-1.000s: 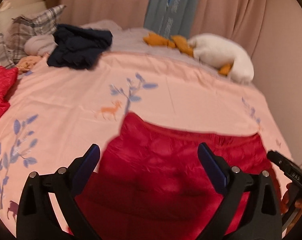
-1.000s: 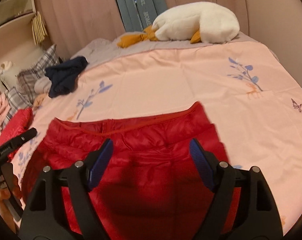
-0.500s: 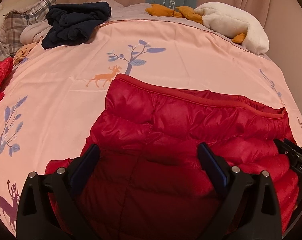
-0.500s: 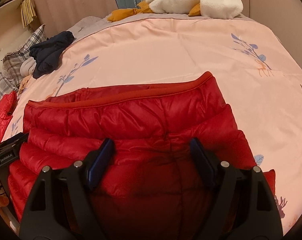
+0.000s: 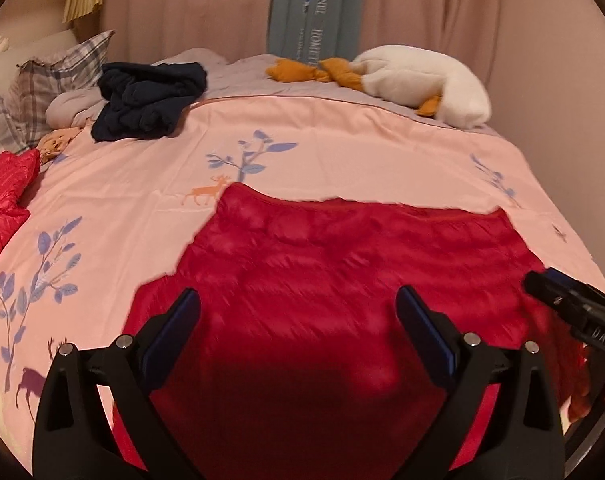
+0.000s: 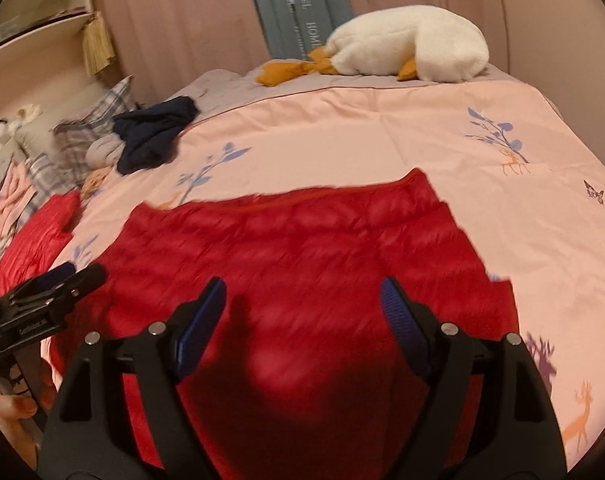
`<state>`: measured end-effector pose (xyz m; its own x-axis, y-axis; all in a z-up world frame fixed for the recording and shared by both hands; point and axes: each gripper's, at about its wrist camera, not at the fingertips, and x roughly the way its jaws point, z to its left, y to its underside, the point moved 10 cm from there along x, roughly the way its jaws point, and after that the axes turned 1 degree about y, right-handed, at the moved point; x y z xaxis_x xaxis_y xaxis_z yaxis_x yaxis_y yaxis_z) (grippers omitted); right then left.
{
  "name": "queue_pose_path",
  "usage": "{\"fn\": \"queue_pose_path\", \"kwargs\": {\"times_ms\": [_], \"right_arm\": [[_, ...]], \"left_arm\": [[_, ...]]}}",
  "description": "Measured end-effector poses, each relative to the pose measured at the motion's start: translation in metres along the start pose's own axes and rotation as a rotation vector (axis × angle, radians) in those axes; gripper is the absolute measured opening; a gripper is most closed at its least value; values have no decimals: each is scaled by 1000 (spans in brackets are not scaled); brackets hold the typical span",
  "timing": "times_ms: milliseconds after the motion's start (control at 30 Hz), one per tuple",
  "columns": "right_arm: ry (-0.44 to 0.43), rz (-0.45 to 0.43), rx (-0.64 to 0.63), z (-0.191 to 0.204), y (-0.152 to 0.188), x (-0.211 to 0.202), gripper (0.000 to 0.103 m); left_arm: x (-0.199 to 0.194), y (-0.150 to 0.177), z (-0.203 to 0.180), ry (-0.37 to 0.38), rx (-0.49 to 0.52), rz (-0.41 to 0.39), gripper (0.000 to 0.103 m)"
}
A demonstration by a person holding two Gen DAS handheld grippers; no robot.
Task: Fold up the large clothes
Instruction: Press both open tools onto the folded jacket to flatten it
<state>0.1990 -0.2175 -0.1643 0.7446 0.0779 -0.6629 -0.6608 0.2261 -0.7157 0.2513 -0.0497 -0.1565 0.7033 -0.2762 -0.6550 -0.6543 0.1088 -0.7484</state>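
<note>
A red quilted puffer garment (image 5: pixel 342 280) lies spread flat on the pink bedcover (image 5: pixel 342 148), its hem edge towards the far side. My left gripper (image 5: pixel 298 316) hovers over its near part, open, with nothing between the blue pads. In the right wrist view the same garment (image 6: pixel 302 248) fills the middle, and my right gripper (image 6: pixel 302 304) is open above it, also empty. Each gripper shows in the other's view: the right gripper (image 5: pixel 566 312) at the garment's right side, the left gripper (image 6: pixel 42 300) at its left side. Both views are motion-blurred.
A second red garment (image 5: pixel 2 196) lies at the bed's left edge. A crumpled navy garment (image 5: pixel 150 96) and plaid pillows (image 5: pixel 42 80) sit at the far left. A white plush goose (image 5: pixel 422 80) lies at the far side before the curtains. A hand (image 6: pixel 10 408) shows at lower left.
Half a second ago both grippers were closer over the red garment; now they have drawn back, much as they stood one second ago. Both stayed open and empty.
</note>
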Motion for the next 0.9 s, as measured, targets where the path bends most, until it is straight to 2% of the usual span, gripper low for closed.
{"fn": "queue_pose_path", "kwargs": {"times_ms": [100,200,400,700,800,900], "right_arm": [[-5,-13,-34,14,16,-14,81],[1,-10,-41,20,30,-18,81],[48,48,-62,18,51,1,81],[54,91,-67,15,63,16,83],[39,88,-47,14,60,10,83],[8,48,-22,13,52,-9,82]], "left_arm": [[-9,14,-9,11,16,-3,99],[-10,25,-15,-12,52,-5,99],[10,46,-15,-29,63,64,99],[17,57,-15,-28,91,93,99],[11,57,-14,-21,73,89,99],[-4,53,-6,-17,39,61,99]]}}
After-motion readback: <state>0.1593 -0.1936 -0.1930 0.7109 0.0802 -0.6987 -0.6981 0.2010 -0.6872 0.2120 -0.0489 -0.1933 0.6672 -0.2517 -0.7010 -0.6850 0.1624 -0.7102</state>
